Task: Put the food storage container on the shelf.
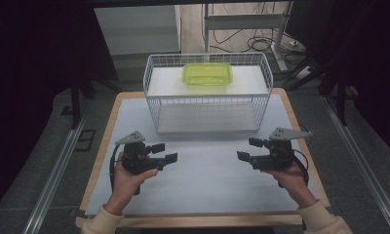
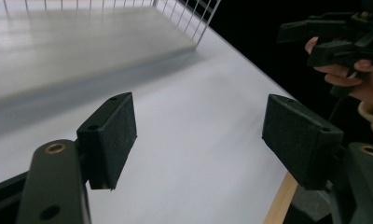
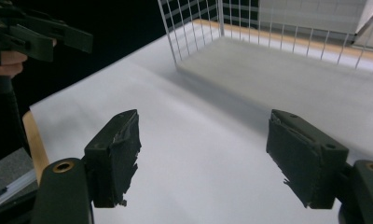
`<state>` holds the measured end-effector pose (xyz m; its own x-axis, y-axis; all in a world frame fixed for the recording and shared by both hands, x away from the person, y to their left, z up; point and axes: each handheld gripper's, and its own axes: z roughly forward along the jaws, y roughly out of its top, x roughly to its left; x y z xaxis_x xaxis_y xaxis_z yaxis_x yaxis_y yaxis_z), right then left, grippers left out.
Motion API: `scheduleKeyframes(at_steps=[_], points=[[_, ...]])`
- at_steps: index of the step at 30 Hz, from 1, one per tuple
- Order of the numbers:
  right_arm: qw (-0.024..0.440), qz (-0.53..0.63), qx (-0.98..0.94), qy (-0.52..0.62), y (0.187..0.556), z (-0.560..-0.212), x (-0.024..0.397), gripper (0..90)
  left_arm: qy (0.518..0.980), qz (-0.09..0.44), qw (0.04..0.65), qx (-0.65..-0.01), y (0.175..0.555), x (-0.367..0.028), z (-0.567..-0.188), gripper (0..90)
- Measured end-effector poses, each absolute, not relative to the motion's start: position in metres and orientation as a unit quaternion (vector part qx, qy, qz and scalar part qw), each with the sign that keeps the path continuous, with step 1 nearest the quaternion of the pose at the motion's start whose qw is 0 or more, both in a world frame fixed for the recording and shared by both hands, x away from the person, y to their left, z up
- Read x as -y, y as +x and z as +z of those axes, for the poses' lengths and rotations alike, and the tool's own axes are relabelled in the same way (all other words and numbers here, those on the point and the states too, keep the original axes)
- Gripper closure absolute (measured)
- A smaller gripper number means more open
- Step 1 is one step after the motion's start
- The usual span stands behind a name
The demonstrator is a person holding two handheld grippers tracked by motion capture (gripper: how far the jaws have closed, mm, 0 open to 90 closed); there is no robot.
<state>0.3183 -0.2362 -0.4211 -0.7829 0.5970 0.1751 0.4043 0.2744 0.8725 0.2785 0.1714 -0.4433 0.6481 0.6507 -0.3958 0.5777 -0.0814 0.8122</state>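
A white wire basket [image 1: 207, 92] stands at the back middle of the table. Inside it, a green translucent lidded box [image 1: 207, 74] rests on a raised white platform along the basket's far side. My left gripper [image 1: 165, 151] hovers low over the white mat at the front left, open and empty, jaws pointing right. Opposite it, my right gripper [image 1: 248, 149] is open and empty at the front right, jaws pointing left. In the left gripper view the open left gripper [image 2: 201, 130] frames bare mat, with the right gripper [image 2: 334, 37] beyond. The right gripper view has the open right gripper [image 3: 203, 149] facing the basket's corner [image 3: 198, 28].
A white mat [image 1: 203, 180] covers the wooden table [image 1: 110, 126]. Metal rails [image 1: 56, 170] run along both sides of the table. Cables and a metal frame [image 1: 261, 34] lie on the floor behind. Open mat lies between the grippers and the basket.
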Motion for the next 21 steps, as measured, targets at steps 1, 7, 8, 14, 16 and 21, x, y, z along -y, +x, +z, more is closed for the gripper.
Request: scheduleKeyframes(at_steps=[1,7,8,14,16,21], points=[[0.091,0.511,-0.794,0.316,0.316,-0.427,0.237,25.9,0.734,0.033,0.533,-0.419,0.276,-0.171,-0.447,25.6],[0.084,0.501,-0.798,0.323,0.309,-0.454,0.238,25.7,0.745,0.019,0.514,-0.425,0.27,-0.167,-0.472,25.6],[0.081,0.501,-0.798,0.325,0.309,-0.457,0.238,25.7,0.746,0.015,0.512,-0.427,0.27,-0.166,-0.475,25.6],[0.082,0.493,-0.804,0.323,0.308,-0.462,0.238,25.5,0.747,0.015,0.509,-0.428,0.271,-0.164,-0.479,25.6],[0.085,0.496,-0.802,0.323,0.308,-0.461,0.239,25.5,0.747,0.016,0.508,-0.428,0.272,-0.164,-0.48,25.6],[0.092,0.499,-0.799,0.322,0.305,-0.46,0.243,24.7,0.744,0.015,0.509,-0.434,0.271,-0.166,-0.482,25.5]])
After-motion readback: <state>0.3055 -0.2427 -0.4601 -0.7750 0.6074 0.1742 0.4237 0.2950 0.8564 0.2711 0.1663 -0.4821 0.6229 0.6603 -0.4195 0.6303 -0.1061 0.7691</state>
